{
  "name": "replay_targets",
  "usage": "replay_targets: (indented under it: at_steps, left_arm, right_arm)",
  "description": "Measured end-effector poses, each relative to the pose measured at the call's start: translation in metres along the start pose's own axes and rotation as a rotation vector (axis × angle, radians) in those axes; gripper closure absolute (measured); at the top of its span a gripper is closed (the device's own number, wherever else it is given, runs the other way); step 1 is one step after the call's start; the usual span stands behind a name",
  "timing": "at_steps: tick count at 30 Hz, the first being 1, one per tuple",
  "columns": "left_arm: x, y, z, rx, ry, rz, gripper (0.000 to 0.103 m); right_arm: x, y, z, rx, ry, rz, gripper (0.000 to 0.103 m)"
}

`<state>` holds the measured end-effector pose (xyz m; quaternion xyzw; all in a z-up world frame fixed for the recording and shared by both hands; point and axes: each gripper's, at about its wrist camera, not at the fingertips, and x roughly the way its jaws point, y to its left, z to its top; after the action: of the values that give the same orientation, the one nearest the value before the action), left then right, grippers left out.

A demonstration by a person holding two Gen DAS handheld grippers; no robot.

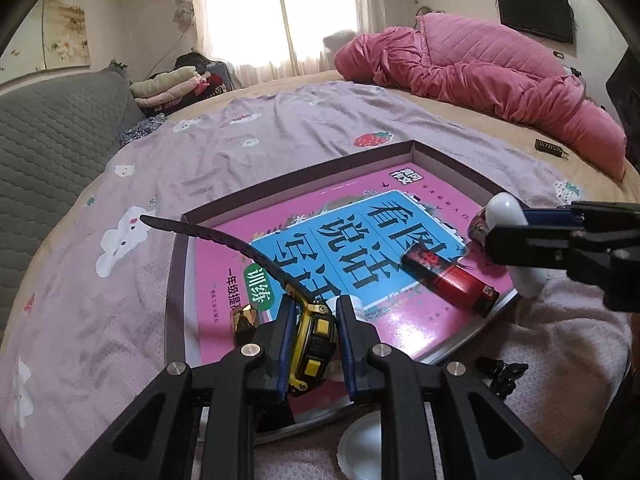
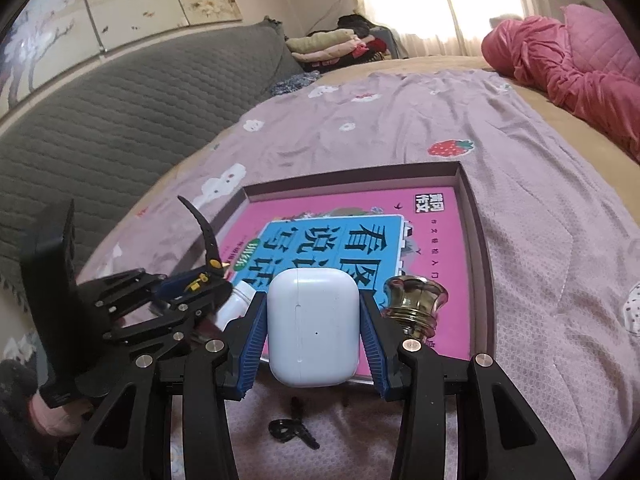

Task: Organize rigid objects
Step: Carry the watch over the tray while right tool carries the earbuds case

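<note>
My left gripper (image 1: 312,334) is shut on a black and yellow wristwatch (image 1: 314,344), its strap (image 1: 224,240) sticking up over the tray's near left part. My right gripper (image 2: 314,334) is shut on a white earbuds case (image 2: 313,328) at the tray's near edge; it also shows in the left wrist view (image 1: 510,216). The shallow brown tray (image 1: 178,264) holds a pink book (image 1: 432,200) with a red lighter (image 1: 452,282) on it. A gold cap (image 2: 416,300) stands beside the right gripper.
A white bottle (image 2: 236,304) lies between the grippers. A black clip (image 2: 290,432) and a white round lid (image 1: 362,440) lie on the bedspread before the tray. A pink quilt (image 1: 480,68) is heaped at the far right, a grey headboard (image 2: 100,128) at left.
</note>
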<state>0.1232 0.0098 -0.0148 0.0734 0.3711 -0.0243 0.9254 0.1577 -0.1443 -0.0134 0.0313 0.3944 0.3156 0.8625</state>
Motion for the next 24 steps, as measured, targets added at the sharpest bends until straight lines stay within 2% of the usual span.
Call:
replay_targets:
  at_steps: [4,9,14,24]
  left_arm:
    - [0.000,0.003,-0.001,-0.016,0.006,-0.012,0.083]
    - [0.000,0.011,-0.002,-0.080,0.012,-0.097,0.082]
    - [0.002,0.015,-0.003,-0.117,0.019,-0.128,0.082]
    - [0.002,0.010,-0.003,-0.128,0.022,-0.187,0.082]
  right_arm:
    - [0.004,0.002,0.000,-0.022,0.009,-0.016,0.057]
    - [0.012,0.004,0.001,-0.046,0.022,-0.036,0.057]
    - [0.020,0.002,0.002,-0.058,0.045,-0.077,0.057]
    - [0.028,-0.008,0.000,-0.058,0.085,-0.162,0.057]
